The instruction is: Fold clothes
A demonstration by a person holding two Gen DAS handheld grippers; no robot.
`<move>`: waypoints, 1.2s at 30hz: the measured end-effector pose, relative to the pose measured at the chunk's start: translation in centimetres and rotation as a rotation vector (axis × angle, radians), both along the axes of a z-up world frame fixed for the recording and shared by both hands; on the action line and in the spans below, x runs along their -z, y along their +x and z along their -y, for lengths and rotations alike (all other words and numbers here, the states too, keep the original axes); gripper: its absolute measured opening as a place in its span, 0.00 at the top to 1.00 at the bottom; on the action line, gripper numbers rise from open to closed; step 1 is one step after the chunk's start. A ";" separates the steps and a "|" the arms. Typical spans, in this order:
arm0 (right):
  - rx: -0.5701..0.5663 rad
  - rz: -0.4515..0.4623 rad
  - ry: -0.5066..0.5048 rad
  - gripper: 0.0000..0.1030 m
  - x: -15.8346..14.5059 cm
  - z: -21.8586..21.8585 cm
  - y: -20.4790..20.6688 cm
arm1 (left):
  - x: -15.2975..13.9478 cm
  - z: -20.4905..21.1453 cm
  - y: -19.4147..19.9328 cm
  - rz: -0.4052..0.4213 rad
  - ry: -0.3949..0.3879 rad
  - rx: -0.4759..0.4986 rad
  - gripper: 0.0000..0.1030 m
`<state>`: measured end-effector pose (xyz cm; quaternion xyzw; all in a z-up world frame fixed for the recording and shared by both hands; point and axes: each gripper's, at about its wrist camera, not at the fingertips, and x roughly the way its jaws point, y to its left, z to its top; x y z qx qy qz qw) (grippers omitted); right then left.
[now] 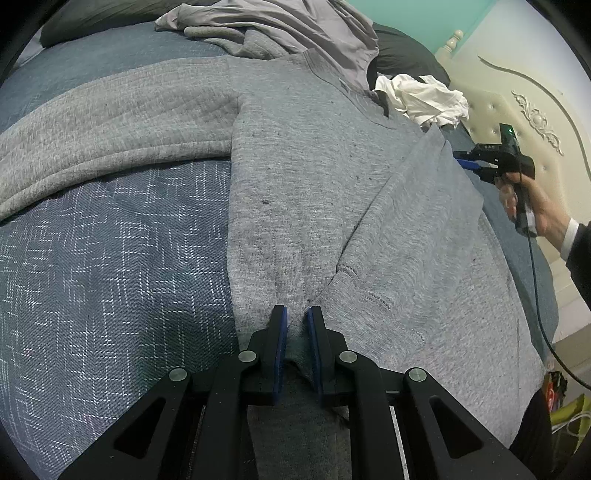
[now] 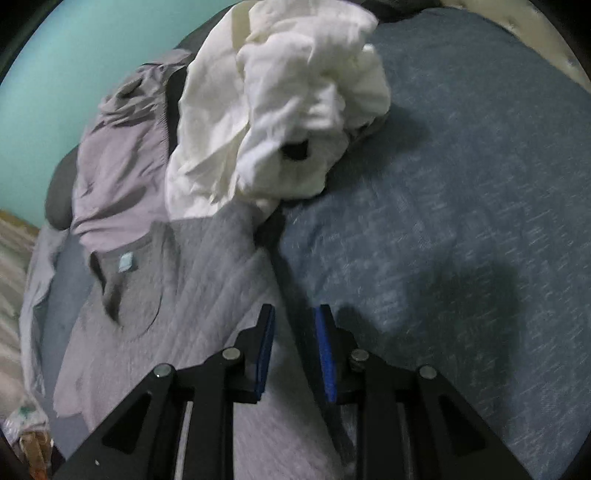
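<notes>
Left wrist view: the near end of the grey sweatshirt (image 1: 314, 177) is running under the gripper body and is cut off at the bottom edge. Its collar is partly lying under a lilac garment (image 1: 295, 26). The sweatshirt is lying flat on the blue patterned bedspread (image 1: 110, 258), one sleeve stretching out to the left and the other lying folded across the body on the right. A crumpled white garment (image 1: 424, 98) is sitting just beyond the shoulder, near the cream headboard (image 1: 524, 110). The left gripper (image 1: 295, 321) is standing nearly closed, its blue pads pinching a ridge of sweatshirt fabric at the hem. At the right edge a hand (image 1: 532, 206) is holding the right gripper (image 1: 466, 161) at the folded sleeve's edge; the tips are too small to judge there.

Right wrist view: the picture is blurring, so fabric texture is hard to read. The sweatshirt (image 2: 155, 295) is occupying the lower left, its neck label showing, with the lilac garment (image 2: 118, 162) overlapping the collar. The white garment (image 2: 280, 110) is heaped above, covering part of the bedspread (image 2: 461, 221). The right gripper (image 2: 293, 317) is hovering over the sweatshirt's edge, its jaws slightly parted with nothing clamped between the pads.
</notes>
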<state>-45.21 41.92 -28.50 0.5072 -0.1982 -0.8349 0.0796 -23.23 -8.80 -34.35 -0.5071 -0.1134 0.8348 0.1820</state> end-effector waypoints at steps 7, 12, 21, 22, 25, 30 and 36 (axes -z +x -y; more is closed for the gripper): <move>-0.081 -0.036 0.013 0.95 0.0 1.3 0.1 | 0.2 -0.1 -0.1 0.003 0.000 0.000 0.88; -0.031 -0.063 -0.047 0.95 0.7 0.0 1.0 | 0.2 -0.2 -0.3 0.005 0.003 -0.001 0.87; -0.017 -0.057 -0.038 0.92 0.7 0.3 0.7 | 0.2 -0.1 -0.3 0.005 0.000 -0.002 0.87; -0.008 -0.074 -0.035 0.92 0.0 0.4 0.4 | 0.2 -0.1 -0.3 0.006 0.000 -0.002 0.87; 0.031 -0.105 -0.021 0.92 -1.8 0.5 -0.7 | 0.2 -0.2 -0.2 0.005 -0.004 -0.002 0.87; 0.021 -0.069 0.063 0.72 -3.4 3.0 -4.1 | 0.2 -0.2 -0.1 0.004 -0.006 -0.001 0.87; 0.016 0.032 0.214 0.72 -2.6 5.4 -8.0 | 0.3 -0.1 0.0 0.005 0.000 0.000 0.87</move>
